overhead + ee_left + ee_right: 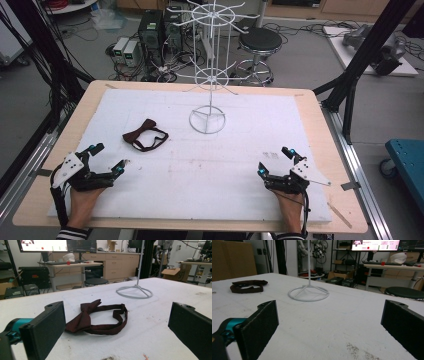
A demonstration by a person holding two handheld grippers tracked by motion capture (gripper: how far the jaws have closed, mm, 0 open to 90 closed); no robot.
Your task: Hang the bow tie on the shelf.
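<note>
A dark maroon bow tie point(145, 136) with its strap looped lies flat on the white mat, left of centre. A white wire display rack point(208, 75) with hooked arms stands on a ring base point(207, 120) at the mat's far middle. My left gripper point(109, 157) rests at the near left, open, jaws wide and pointing toward the bow tie point(98, 318), which lies a short way ahead of them. Near the front right, my right gripper point(275, 160) is open too, nothing between its jaws; the rack base point(308, 293) and bow tie point(247, 286) lie farther off.
The white mat point(225, 170) covers a wooden table point(332, 150) with rounded corners. Black frame posts stand at both sides. Behind the table are a black stool point(259, 42), computer boxes and cables on the floor. A blue cart point(407, 157) is at the right.
</note>
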